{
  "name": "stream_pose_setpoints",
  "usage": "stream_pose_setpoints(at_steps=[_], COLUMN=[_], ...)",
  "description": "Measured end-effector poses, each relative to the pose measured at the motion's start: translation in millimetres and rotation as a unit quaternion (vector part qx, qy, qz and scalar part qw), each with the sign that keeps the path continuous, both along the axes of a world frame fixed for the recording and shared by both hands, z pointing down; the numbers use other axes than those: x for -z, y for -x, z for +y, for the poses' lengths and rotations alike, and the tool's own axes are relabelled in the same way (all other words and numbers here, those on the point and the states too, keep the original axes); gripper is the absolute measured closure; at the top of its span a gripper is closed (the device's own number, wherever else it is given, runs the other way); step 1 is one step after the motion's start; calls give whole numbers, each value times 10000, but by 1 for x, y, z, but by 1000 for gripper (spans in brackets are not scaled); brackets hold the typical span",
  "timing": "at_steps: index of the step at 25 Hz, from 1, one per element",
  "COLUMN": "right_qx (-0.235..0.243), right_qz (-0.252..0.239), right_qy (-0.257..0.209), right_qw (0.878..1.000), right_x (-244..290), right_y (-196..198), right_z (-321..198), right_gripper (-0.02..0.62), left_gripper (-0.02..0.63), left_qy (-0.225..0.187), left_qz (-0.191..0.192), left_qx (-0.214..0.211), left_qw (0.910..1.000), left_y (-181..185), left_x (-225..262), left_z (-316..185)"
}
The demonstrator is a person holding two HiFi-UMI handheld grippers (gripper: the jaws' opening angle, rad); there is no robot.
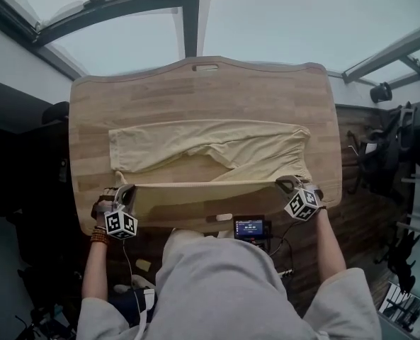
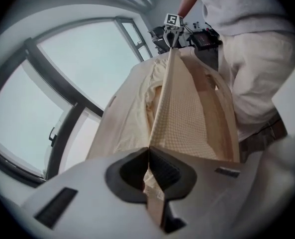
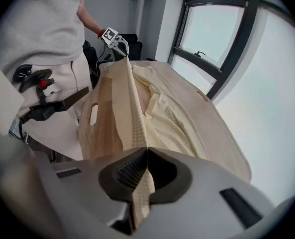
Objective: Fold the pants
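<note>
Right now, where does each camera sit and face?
Head view: on the person's head, looking steeply down at the table and pants; both forearms, left gripper and right gripper show.
Left gripper view: on the left gripper, looking along its jaws toward the right gripper; the person's torso shows.
Right gripper view: on the right gripper, facing the left gripper; torso shows too.
Shared: the pinched pants edge.

Pale cream-yellow pants (image 1: 210, 151), with a fine waffle-check weave all over. Light blond wood surface (image 1: 195, 91), in narrow plank strips with streaky grain. Pale grey shells on left claw (image 2: 148, 156) and right claw (image 3: 146, 156), both with black ribbed pads. White marker cube (image 1: 121, 224) carrying black square patterns. Person's plain light grey top (image 1: 231, 289); off-white trousers (image 2: 256, 59). Orange-brown bead bracelet (image 1: 98, 238). Dark grey window frame (image 3: 230, 49). Dark brown boarded floor (image 1: 355, 218).
</note>
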State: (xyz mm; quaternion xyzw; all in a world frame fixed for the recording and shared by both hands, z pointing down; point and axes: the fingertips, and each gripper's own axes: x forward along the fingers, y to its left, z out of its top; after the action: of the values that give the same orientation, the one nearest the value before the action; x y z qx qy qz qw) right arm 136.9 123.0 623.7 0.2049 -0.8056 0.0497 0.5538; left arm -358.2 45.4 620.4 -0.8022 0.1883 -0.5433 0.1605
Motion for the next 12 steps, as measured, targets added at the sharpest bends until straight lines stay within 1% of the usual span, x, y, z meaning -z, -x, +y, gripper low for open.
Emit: stream_pose_setpoints(at_steps=[3,6,8,10,12], right_qx=[-172,-223,-211,-155,-80], right_qz=[169,275,297,328,398], right_qy=[-194,-344,-401,-388,-309], right_qw=[9995,9988,9985,9986,9987], right_x=[7,8,4,-5,-18], right_y=[-3,-7,-9,-11,-14], right_z=[-32,-68,-95,-122,-148], right_gripper=[584,584,584,584,584], left_gripper=[592,592,592,592,592], left_qy=[-200,-274,-318,-337,-268], left_qz=[-10,-42,-231,-534,-775], left_qx=[-125,-178,-229,-288,-259], left_qw=[9997,9995,9990,9976,9963], left_y=[-1,-4,-6,-8,-12], left_x=[16,33,42,45,40], left_z=[-33,-66,-86,-103,-121])
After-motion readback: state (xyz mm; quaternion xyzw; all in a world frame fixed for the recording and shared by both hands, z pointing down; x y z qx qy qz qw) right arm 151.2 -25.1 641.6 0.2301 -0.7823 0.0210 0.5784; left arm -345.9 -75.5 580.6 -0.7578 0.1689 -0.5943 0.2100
